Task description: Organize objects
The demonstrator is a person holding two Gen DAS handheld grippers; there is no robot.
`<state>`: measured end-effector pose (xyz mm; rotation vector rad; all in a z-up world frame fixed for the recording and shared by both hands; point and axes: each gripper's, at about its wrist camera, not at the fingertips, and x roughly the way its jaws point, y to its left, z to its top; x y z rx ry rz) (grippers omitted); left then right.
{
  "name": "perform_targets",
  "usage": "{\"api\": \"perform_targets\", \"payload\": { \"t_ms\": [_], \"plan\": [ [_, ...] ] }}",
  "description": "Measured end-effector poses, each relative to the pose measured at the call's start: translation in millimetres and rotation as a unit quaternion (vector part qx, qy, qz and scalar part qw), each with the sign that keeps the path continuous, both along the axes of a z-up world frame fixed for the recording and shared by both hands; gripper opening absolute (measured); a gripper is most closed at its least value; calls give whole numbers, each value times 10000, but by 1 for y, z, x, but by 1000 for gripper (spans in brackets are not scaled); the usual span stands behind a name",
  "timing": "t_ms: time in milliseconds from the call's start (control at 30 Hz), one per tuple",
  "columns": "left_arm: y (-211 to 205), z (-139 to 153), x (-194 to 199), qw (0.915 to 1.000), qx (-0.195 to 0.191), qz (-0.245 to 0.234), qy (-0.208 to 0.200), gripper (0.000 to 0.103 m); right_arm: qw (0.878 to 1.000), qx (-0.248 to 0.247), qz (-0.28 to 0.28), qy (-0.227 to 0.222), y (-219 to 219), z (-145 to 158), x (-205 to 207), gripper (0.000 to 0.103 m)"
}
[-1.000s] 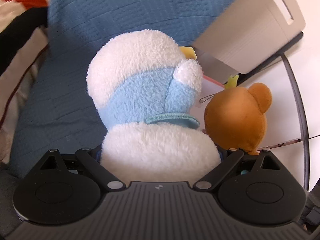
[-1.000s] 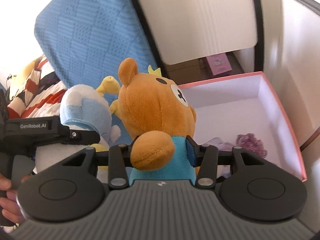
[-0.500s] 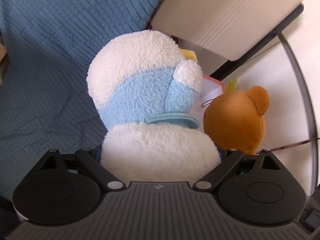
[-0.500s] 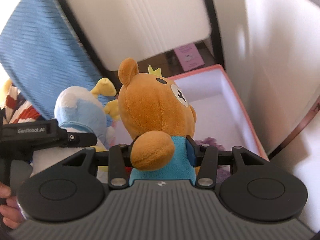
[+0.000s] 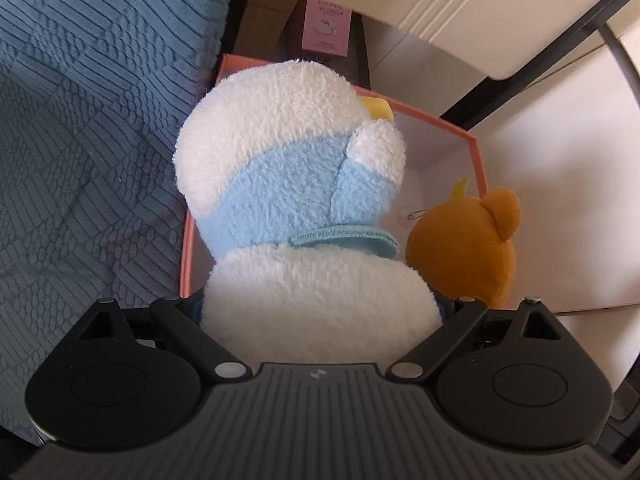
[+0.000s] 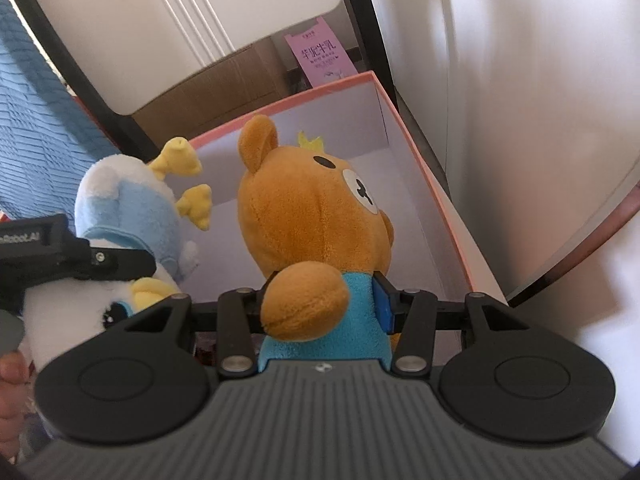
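Fingers of left gripper (image 5: 320,312) clamped on white-blue plush (image 5: 296,184), right gripper's (image 6: 324,304) on bear plush (image 6: 312,216), above pink box (image 6: 432,192).

The left gripper (image 6: 60,256) has white letters on its black side that read "Robot.AI"; the start of the word is cut off. A pink card (image 6: 320,58) behind the box has big Chinese letters, "羊驼牛乳". Its small lines are too tiny to read. The same card in the left wrist view is too blurry.
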<state>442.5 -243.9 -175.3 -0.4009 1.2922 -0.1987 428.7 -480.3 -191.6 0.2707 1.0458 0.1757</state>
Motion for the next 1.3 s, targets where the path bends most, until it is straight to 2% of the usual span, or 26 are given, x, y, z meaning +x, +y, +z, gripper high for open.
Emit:
{"api": "perform_targets", "payload": {
  "t_ms": [200,233,333,367,467,600,700,1000,1133,1300],
  "plan": [
    [-7,-4,4,10000,31,-55,70,96,10000,-32,-42,-29,0,3,3,53],
    [-9,-3,5,9999,65,-82,72,97,10000,-27,-35,-42,1,5,4,59],
    [-8,3,4,9998,136,-159,57,100,9997,142,-136,-133,-4,16,-1,87],
    [-7,6,3,9998,126,-143,45,100,9995,132,-193,-215,-5,22,-4,89],
    [2,23,-8,9998,-104,-159,-102,101,9991,72,-199,-374,-5,41,-12,89],
    [5,59,-19,9988,-8,-238,-420,102,9978,74,-189,-632,-1,72,-25,89],
    [12,90,-37,9962,45,-304,-811,102,9963,56,-130,-851,6,99,-40,89],
    [43,163,-98,9888,-144,-352,-1442,102,9904,-29,-31,-1378,22,163,-100,90],
    [59,185,-128,9849,-121,-421,-1673,102,9891,-62,27,-1473,25,182,-125,90],
    [78,204,-163,9818,-129,-426,-1844,102,9872,-134,139,-1585,39,187,-156,90]
  ]
}}
